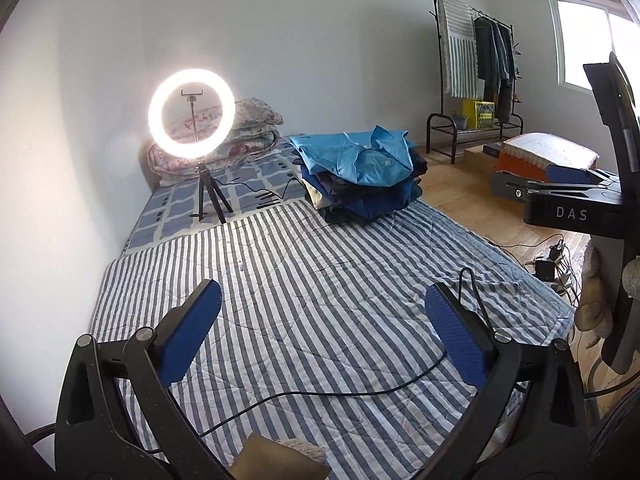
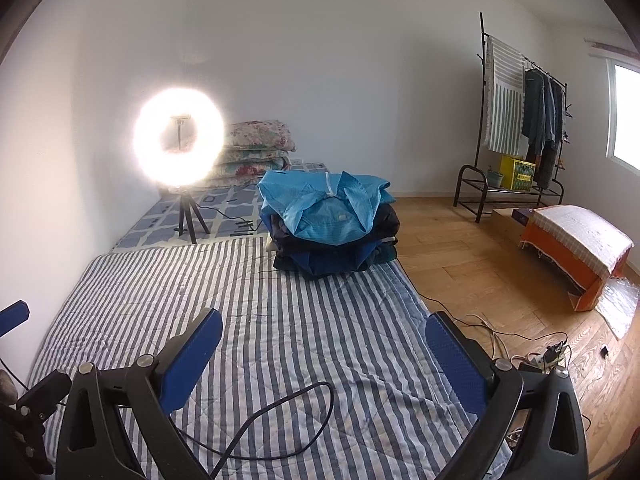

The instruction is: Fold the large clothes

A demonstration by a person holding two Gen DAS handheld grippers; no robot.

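Observation:
A pile of folded clothes (image 1: 360,176) with a light blue shirt on top sits at the far end of the blue-and-white striped quilt (image 1: 320,288); it also shows in the right wrist view (image 2: 328,224). My left gripper (image 1: 320,332) is open and empty, held above the near part of the quilt. My right gripper (image 2: 324,356) is open and empty above the striped quilt (image 2: 280,304) too. The right gripper also shows side-on at the right of the left wrist view (image 1: 560,184). No garment lies spread between the fingers.
A lit ring light (image 1: 192,114) on a tripod stands at the far left, with folded floral quilts (image 1: 248,128) behind. A black cable (image 2: 280,420) lies on the quilt. A clothes rack (image 2: 520,128), an orange covered box (image 2: 576,248) and a power strip (image 2: 552,354) are on the wooden floor at right.

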